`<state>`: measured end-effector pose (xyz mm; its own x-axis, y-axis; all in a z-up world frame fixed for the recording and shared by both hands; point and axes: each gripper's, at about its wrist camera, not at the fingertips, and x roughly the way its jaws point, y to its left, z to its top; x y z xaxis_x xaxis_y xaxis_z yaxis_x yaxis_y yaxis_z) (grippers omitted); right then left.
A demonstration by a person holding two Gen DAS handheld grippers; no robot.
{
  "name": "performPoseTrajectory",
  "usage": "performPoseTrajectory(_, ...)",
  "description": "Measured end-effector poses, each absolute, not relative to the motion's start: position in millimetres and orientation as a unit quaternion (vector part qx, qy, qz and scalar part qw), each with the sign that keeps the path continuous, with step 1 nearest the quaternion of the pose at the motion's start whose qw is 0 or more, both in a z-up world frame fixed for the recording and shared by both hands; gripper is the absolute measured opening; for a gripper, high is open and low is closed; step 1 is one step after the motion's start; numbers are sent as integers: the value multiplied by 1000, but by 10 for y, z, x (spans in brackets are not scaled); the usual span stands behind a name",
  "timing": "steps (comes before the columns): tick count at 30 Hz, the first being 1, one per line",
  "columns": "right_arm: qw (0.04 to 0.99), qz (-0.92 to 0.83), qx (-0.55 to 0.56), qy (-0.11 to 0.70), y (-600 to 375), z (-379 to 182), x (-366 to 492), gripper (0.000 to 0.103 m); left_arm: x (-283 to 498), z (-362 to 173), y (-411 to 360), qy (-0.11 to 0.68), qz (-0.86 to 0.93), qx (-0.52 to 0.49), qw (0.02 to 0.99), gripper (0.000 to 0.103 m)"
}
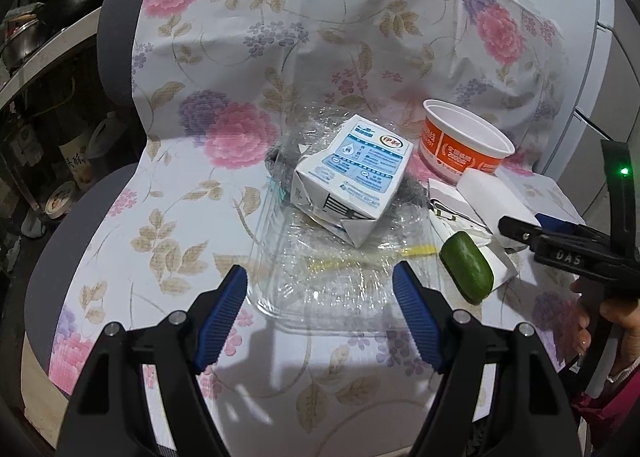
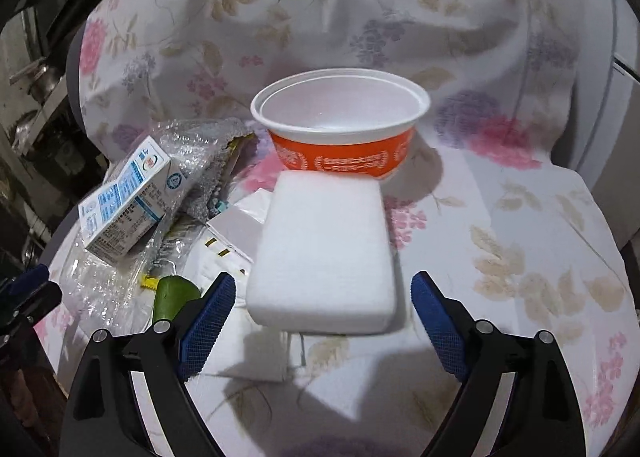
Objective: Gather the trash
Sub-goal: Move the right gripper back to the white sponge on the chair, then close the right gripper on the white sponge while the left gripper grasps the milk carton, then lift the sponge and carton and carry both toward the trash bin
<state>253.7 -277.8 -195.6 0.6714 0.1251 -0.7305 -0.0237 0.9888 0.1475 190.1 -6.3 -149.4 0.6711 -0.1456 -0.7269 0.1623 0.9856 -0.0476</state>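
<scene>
left wrist view: a floral cloth (image 1: 280, 57) covers the chair; the left gripper (image 1: 320, 313) has its fingers apart, with a clear plastic tray (image 1: 320, 289) between their tips and a crushed milk carton (image 1: 344, 185) lying just ahead on it. right wrist view: the right gripper (image 2: 324, 321) has its fingers apart on either side of a white foam block (image 2: 324, 253), not touching it. an orange bowl (image 2: 340, 133) stands just beyond the block, and a green cucumber piece (image 2: 172, 295) lies left of the left finger.

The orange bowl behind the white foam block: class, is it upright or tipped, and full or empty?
Upright and empty: the orange bowl stands with its rim up, and its white inside shows bare in the right wrist view.
</scene>
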Motion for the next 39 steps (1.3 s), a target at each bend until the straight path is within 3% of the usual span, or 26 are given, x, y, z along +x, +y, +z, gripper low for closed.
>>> performPoseTrajectory(1, 910, 39, 54, 409, -2741, -1969, 2550, 68, 1903, -1490, -55, 397, -84, 9, 914, 73)
performPoseTrajectory(4, 913, 25, 34, 407, -2689, -1938, 2459, 62, 1897, -1471, -16, 396, -82, 5, 915, 73)
performPoseTrajectory(14, 937, 17, 39, 346, -2761, -1452, 1679, 62, 2112, -1393, -286, 386, -118, 42, 914, 73)
performPoseTrajectory(16, 940, 19, 29, 341, -2744, -1416, 1573, 62, 2212, -1422, -351, 389, -116, 58, 912, 78)
performPoseTrajectory(17, 940, 20, 28, 340, -2751, -1405, 1554, 62, 2279, -1446, -383, 387, -113, 70, 912, 88)
performPoseTrajectory(21, 940, 26, 20, 340, -2734, -1401, 1533, 63, 2453, -1516, -408, 390, -118, 92, 908, 95)
performPoseTrajectory(28, 938, 39, 17, 345, -2699, -1440, 1616, 64, 2689, -1654, -468, 397, -147, 118, 898, 95)
performPoseTrajectory(32, 936, 39, 8, 351, -2676, -1471, 1644, 64, 2761, -1680, -498, 401, -162, 128, 892, 79)
performPoseTrajectory(39, 939, 33, 9, 341, -2679, -1414, 1627, 64, 2677, -1375, -350, 359, -146, 87, 918, 76)
